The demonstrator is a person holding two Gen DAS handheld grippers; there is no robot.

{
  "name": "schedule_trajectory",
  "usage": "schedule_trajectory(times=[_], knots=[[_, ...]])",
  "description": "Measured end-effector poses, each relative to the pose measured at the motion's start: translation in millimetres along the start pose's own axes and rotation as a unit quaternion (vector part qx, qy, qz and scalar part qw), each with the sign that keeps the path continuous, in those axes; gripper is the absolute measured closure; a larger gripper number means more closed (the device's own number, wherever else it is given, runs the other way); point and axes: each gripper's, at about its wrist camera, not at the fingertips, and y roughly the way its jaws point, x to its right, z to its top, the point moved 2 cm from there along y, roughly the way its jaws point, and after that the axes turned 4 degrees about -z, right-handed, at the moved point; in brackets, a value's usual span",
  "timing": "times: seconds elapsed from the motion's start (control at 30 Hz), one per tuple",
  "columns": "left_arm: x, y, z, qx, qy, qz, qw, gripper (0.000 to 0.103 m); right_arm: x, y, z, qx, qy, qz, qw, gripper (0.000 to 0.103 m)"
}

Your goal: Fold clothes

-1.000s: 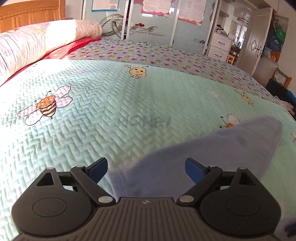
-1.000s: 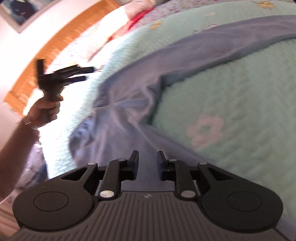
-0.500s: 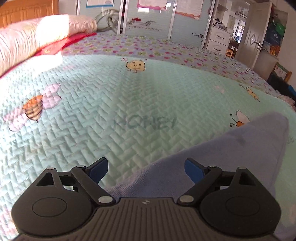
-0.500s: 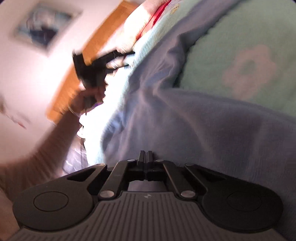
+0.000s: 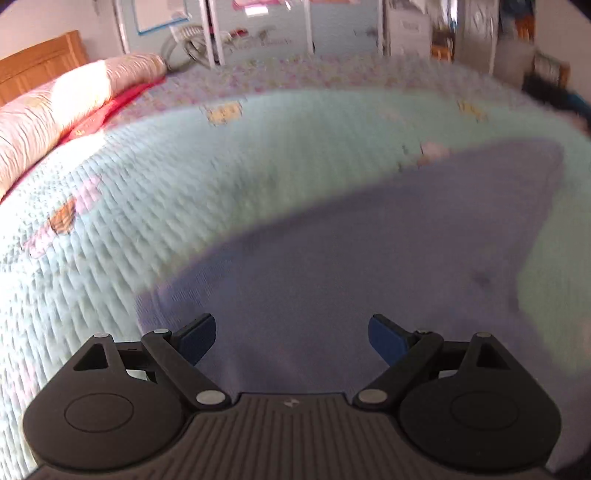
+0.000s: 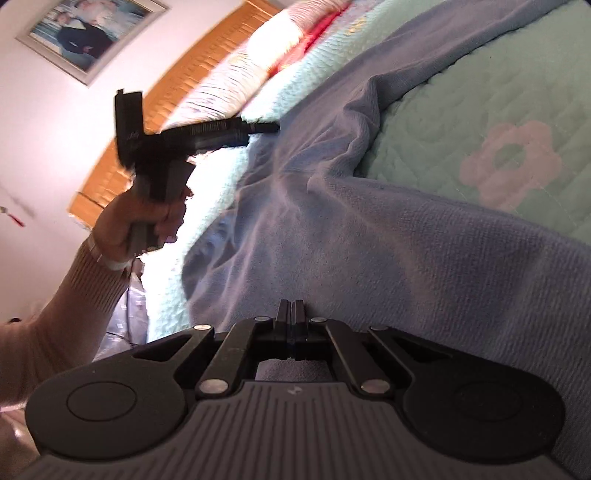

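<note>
A blue-lilac garment (image 5: pixel 369 258) lies spread on the mint quilted bedspread (image 5: pixel 184 192). My left gripper (image 5: pixel 291 332) hovers open over one end of it, and its blue pads (image 5: pixel 195 332) hold nothing. In the right wrist view the garment (image 6: pixel 369 229) runs in folds from the near edge toward the far corner. My right gripper (image 6: pixel 291 310) is shut on the garment's near edge, and cloth shows under the fingers. The left gripper (image 6: pixel 267 127) also shows there, held in a hand above the garment's far side.
Pink and red pillows (image 5: pixel 55 107) lie against a wooden headboard (image 5: pixel 40 66) at the bed's left end. Wardrobe doors (image 5: pixel 258 29) and furniture stand beyond the bed. A framed picture (image 6: pixel 85 33) hangs on the wall. A person's sleeve (image 6: pixel 55 310) reaches in from the left.
My right gripper has shut on the garment's edge. The left gripper has swung over and down above the blue cloth, which now fills more of its view.
</note>
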Motion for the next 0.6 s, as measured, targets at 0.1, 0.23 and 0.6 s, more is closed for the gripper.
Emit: schedule_trajectory(times=[0.1,0.23,0.6], knots=[[-2,13,-21,-0.01,-0.023,-0.006,0.9997,0.008,-35,-8,10,0.029,-0.033,0.022,0.999,0.095],[-7,13,-24,-0.002,-0.041,-0.015,0.999,0.005,-55,8,29,0.049,-0.057,0.038,0.996,0.087],[-4,18,-29,0.026,-0.047,-0.009,0.9985,0.0,7,-14,90,0.127,0.018,-0.091,0.988,0.095]])
